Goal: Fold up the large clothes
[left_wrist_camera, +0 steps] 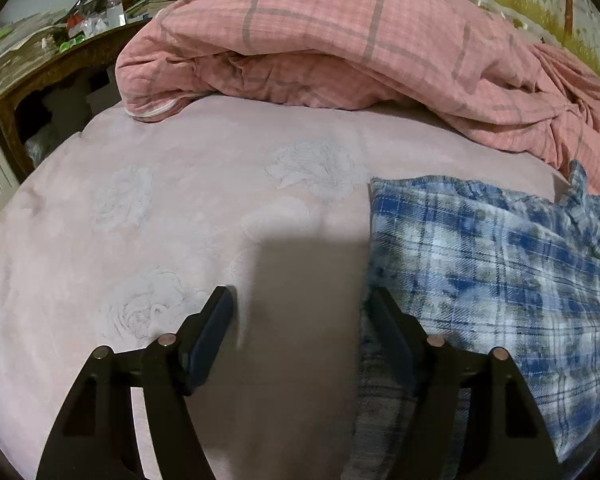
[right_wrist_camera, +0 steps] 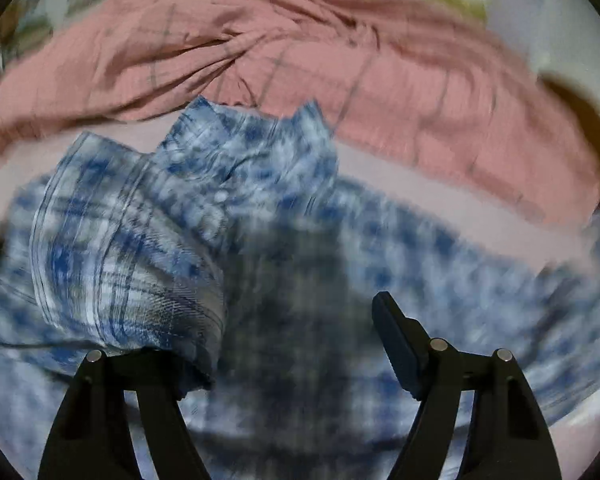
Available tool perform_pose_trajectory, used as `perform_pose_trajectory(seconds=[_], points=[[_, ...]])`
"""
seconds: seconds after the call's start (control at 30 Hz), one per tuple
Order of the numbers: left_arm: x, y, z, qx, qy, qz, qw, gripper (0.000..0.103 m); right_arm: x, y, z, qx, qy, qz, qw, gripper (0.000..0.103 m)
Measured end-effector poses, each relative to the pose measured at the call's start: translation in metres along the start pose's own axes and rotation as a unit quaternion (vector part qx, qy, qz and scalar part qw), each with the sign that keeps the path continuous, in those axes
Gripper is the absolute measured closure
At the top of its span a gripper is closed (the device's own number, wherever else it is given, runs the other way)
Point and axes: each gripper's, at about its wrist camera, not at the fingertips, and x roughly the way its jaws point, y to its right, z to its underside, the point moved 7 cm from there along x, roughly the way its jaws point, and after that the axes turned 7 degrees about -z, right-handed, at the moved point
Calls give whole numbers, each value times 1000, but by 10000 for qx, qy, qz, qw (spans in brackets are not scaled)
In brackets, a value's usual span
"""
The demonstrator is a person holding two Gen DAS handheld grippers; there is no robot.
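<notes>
1. On the bed sheet (left_wrist_camera: 180,208), at the right side of the left wrist view, lies the blue plaid shirt (left_wrist_camera: 492,264); its left edge runs straight, and its collar points stand up at the far end.
2. Right wrist view: the shirt fills the lower frame, blurred. A sleeve or fold (right_wrist_camera: 128,264) is draped over the near left finger, hiding that fingertip. Collar points (right_wrist_camera: 260,148) rise at the far end.
3. Left gripper (left_wrist_camera: 300,344): jaws apart. The left finger (left_wrist_camera: 212,336) rests over bare sheet; the right finger (left_wrist_camera: 392,344) sits at the shirt's left edge. No fabric is pinched between the pads; only shadowed sheet shows in the gap.
4. Right gripper (right_wrist_camera: 300,340): jaws apart over the shirt body. The right finger (right_wrist_camera: 396,344) is clear of cloth. Contact at the covered left pad cannot be determined.
5. Beyond the shirt, a pink checked duvet (left_wrist_camera: 320,40) is heaped across the far side of the bed.
6. A cluttered worktop (left_wrist_camera: 40,56) stands at far left, carrying papers and a clear bottle (left_wrist_camera: 115,7).
</notes>
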Motion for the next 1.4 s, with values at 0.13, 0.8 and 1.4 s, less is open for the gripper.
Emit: perform_pose_trajectory(seconds=[0.13,0.8,1.4], points=[[1,2,0,52,2,-67,10000,33,4,28,17,524,-60,-401,9978,26],[-30,13,-7,219,427,539,9974,24,29,85,25,1116,150,-505,9924,27],[-39,16,-14,240,453,414,9978,20,14,93,24,847,898,33,9923,100]])
